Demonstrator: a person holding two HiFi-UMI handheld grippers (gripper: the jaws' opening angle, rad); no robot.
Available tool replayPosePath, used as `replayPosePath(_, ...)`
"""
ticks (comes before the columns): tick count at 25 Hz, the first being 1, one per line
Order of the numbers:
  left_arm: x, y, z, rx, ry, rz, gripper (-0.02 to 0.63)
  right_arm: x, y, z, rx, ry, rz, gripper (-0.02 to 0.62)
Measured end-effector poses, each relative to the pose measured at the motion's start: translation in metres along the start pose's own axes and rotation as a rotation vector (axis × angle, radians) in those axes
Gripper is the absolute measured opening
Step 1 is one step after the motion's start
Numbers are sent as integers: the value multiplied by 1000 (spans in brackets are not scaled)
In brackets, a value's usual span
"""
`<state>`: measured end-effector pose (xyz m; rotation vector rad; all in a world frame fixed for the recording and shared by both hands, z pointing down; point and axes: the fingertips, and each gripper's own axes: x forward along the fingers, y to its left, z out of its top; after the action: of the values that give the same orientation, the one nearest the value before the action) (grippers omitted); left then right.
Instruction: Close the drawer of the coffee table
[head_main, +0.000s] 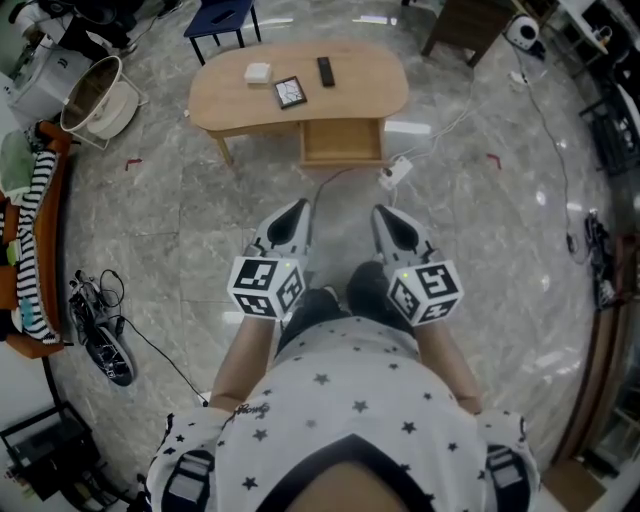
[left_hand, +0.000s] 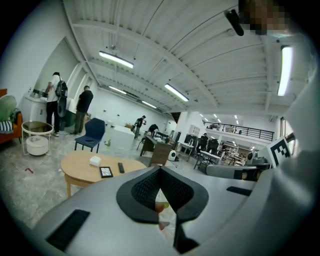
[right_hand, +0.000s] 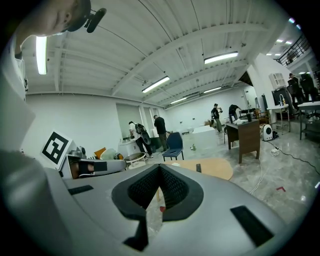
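Most of the head view is glossy grey marble floor (head_main: 500, 260), and you are standing on it well short of your target. At the upper centre of the frame sits the light wooden, bean-shaped coffee table (head_main: 225, 100). Its shallow wooden drawer (head_main: 342, 140) is pulled out from the near edge toward you and looks empty, so the job is not yet begun.

Below it, at mid-frame, you hold the grey left gripper (head_main: 297, 208) and the grey right gripper (head_main: 386, 214) side by side, both aimed up the frame at the drawer. In each gripper view the black pads meet at a point with nothing between them. Both claws are closed and empty, which probably suits a push with the closed tips rather than a grasp. Neither is near the drawer front, so you likely need to step closer first.

A white power strip (head_main: 396, 172) lies on the floor just right of the drawer, with cables trailing, so mind your feet there. On the tabletop rest a black-framed tablet (head_main: 290, 92), a small white box (head_main: 257, 72) and a black remote (head_main: 325, 71), so a gentle shove should keep them from sliding.
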<state>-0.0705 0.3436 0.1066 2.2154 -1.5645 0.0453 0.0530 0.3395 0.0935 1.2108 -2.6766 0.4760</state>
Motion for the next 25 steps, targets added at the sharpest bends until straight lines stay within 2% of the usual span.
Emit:
replayPosePath(11,37,21,-5,3,30,30,8,28,-43,-2,27,11,-27,6)
replayPosePath(25,123,49,29,-4,2,62,8,104,-106,38,-13,31,53,6)
